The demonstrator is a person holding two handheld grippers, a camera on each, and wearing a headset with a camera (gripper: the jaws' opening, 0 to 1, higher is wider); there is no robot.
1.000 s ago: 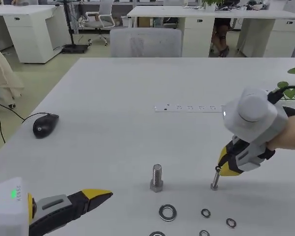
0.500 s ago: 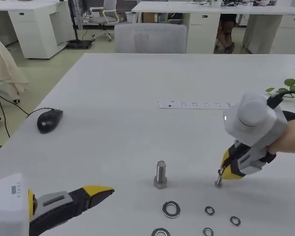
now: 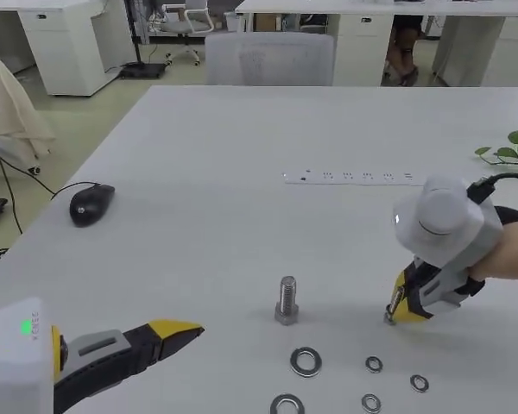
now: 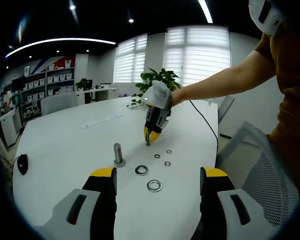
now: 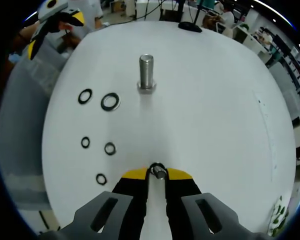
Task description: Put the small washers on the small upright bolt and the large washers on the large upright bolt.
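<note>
The large upright bolt [image 3: 287, 300] stands mid-table. To its right my right gripper [image 3: 397, 309] is shut on the small upright bolt [image 3: 389, 316], low near the tabletop. In the right gripper view the small bolt's top [image 5: 158, 171] sits pinched between the yellow tips, with the large bolt [image 5: 146, 72] ahead. Two large washers [image 3: 306, 361] [image 3: 287, 404] and three small washers [image 3: 374, 364] [image 3: 419, 382] [image 3: 370, 402] lie flat in front of the bolts. My left gripper [image 3: 186, 332] hovers at the near left, open and holding nothing; its jaws stand wide apart [image 4: 159, 175].
A black mouse [image 3: 91, 203] lies at the left of the white table [image 3: 207, 172]. A white power strip [image 3: 354, 178] runs across the middle, plant leaves [image 3: 509, 151] reach in at the right edge, and a grey chair [image 3: 268, 60] stands at the far side.
My right gripper has come down along the small bolt, so less of the bolt shows below its tips. The left gripper has hardly moved. The camera has tilted.
</note>
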